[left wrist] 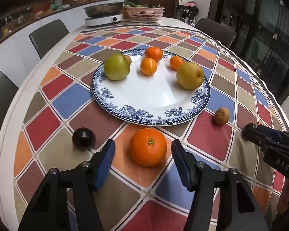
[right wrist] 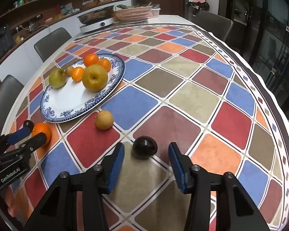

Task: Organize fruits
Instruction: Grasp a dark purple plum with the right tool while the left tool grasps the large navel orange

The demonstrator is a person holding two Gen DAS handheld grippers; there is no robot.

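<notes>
**Two fruits framed, neither gripped**

Your left gripper [left wrist: 143, 159] has its fingers apart around the large round orange [left wrist: 148, 146]; your right gripper [right wrist: 146, 161], likewise apart, frames the dark glossy plum [right wrist: 145, 147]. Centre each, squeeze gently, then lift toward the blue-rimmed white china plate [left wrist: 144, 104] farther along the bench.

Dim indoor light, sharp centre, fisheye-bent dark corners

right gripper [left wrist: 249, 132] body: "DAS" in pale letters | left gripper [right wrist: 31, 132] body: "GenRobot.AI" in white letters
</notes>
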